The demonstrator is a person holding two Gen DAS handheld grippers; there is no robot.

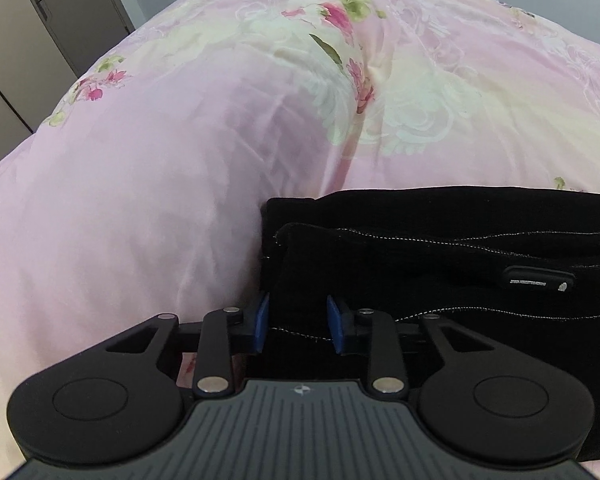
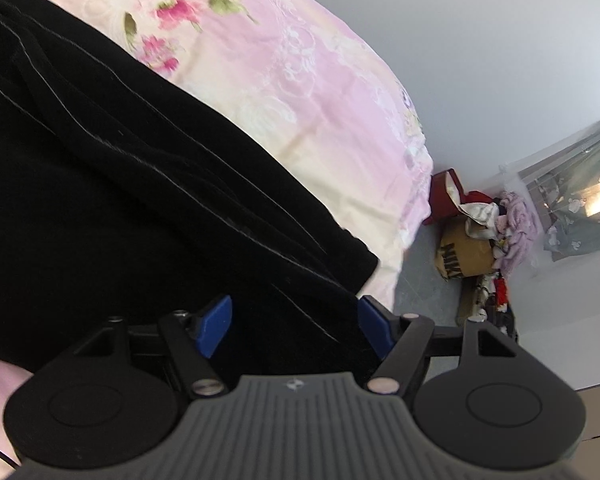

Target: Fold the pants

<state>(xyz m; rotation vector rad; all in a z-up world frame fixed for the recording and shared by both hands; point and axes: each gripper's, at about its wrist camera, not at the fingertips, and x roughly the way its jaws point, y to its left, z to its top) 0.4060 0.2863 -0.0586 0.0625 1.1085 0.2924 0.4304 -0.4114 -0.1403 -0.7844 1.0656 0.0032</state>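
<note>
The bed (image 1: 140,200) carries a pink quilt (image 1: 228,128) printed with red flowers and green leaves; the quilt bulges upward behind the pants. The pants (image 1: 440,248) are black, with thin pale stitch lines running along their length, and lie folded in layers on the quilt at the near edge of the bed.

In the left wrist view the pants' end lies square against the quilt, with layered edges stacked one over another. A small black tag (image 1: 538,279) with pale lettering sits on the pants, toward their right side.

In the right wrist view the pants (image 2: 120,168) run diagonally across the quilt (image 2: 292,80), their corner reaching the bed's edge. Past that edge, on the grey floor beside the bed, stands a brown box (image 2: 464,258) with dark lettering, with a red item (image 2: 444,196) and a heap of clothes (image 2: 508,220) around it. A grey wall (image 2: 480,40) rises behind the bed.

Left claw (image 1: 298,322): the blue pads (image 1: 262,320) stand partly apart, one on each side of the near edge of the pants. Cloth lies between them; whether the pads press on it cannot be told.

Right claw (image 2: 296,326): the blue pads (image 2: 216,324) stand wide apart over the pants' corner. Black cloth fills the gap between them, and neither pad is seen pressing on it.
</note>
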